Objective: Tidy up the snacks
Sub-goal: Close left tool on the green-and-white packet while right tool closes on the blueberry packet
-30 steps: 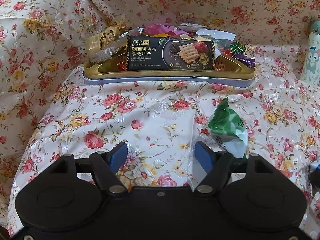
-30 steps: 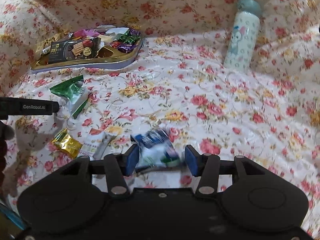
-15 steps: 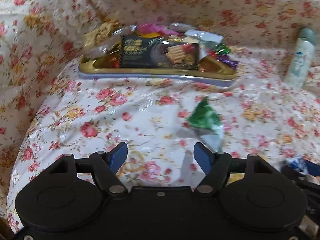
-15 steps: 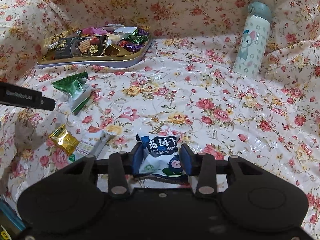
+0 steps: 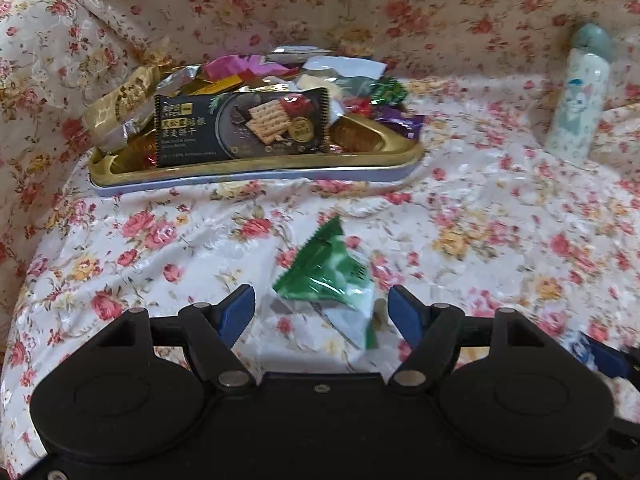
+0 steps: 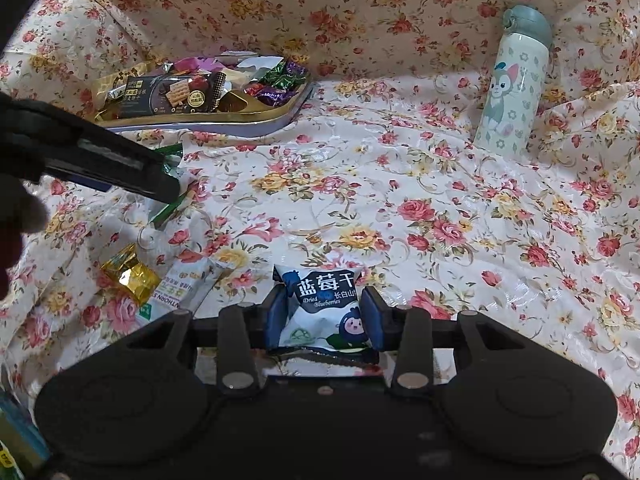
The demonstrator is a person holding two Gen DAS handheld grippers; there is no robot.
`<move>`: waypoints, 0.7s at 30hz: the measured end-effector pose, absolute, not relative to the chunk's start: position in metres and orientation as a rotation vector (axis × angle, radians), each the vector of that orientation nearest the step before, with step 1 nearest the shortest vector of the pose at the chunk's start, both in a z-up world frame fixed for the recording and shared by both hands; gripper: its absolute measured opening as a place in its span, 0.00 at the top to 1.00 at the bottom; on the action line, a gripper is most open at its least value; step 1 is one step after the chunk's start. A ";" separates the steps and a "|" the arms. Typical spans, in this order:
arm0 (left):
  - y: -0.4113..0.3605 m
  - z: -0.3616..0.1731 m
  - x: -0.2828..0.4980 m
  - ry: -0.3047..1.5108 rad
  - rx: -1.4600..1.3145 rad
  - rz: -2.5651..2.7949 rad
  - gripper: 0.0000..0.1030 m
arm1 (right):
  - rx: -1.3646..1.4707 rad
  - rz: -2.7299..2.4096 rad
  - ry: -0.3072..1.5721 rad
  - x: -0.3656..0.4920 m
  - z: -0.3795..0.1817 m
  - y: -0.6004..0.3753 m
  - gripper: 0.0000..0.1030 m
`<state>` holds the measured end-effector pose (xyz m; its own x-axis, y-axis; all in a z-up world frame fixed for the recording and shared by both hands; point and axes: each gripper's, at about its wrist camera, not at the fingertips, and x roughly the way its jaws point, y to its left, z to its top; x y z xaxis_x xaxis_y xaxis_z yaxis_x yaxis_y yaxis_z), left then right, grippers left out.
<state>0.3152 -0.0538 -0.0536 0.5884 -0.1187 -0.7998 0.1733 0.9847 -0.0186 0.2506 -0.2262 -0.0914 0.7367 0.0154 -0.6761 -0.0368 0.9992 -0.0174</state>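
A gold tray [image 5: 256, 168] heaped with wrapped snacks sits at the back left, a black cracker pack [image 5: 240, 124] leaning at its front. On the floral cloth a green and white packet [image 5: 328, 268] lies between the fingers of my left gripper [image 5: 322, 308], which is open, its blue pads clear of the packet on both sides. My right gripper [image 6: 322, 312] is shut on a small white and blue dried blueberry packet [image 6: 324, 300], both pads pressing its sides. In the right wrist view the left gripper's finger [image 6: 112, 160] hides most of the green packet [image 6: 173, 153].
A gold-wrapped candy [image 6: 128, 276] and a white packet [image 6: 180, 288] lie at the front left. A pale cartoon-print bottle [image 6: 512, 84] stands at the back right. The floral cloth rises as a wall behind the tray [image 6: 224, 122]. A dark-gloved hand [image 6: 16, 220] shows at the left edge.
The left gripper backed away from the tray and shifted right, so the green packet now lies between its fingers. The right gripper closed onto the blueberry packet.
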 end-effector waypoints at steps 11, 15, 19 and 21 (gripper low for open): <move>-0.054 -0.065 0.334 0.943 0.039 -0.147 0.35 | -0.025 0.023 0.733 0.249 -0.092 -0.225 0.58; -0.055 -0.063 0.335 0.924 0.053 -0.155 0.48 | -0.024 0.022 0.734 0.250 -0.092 -0.225 0.58; -0.049 -0.059 0.333 0.926 0.019 -0.171 0.51 | -0.021 0.020 0.740 0.251 -0.092 -0.225 0.58; -0.045 -0.053 0.328 0.921 0.009 -0.173 0.51 | -0.018 0.020 0.743 0.252 -0.091 -0.226 0.58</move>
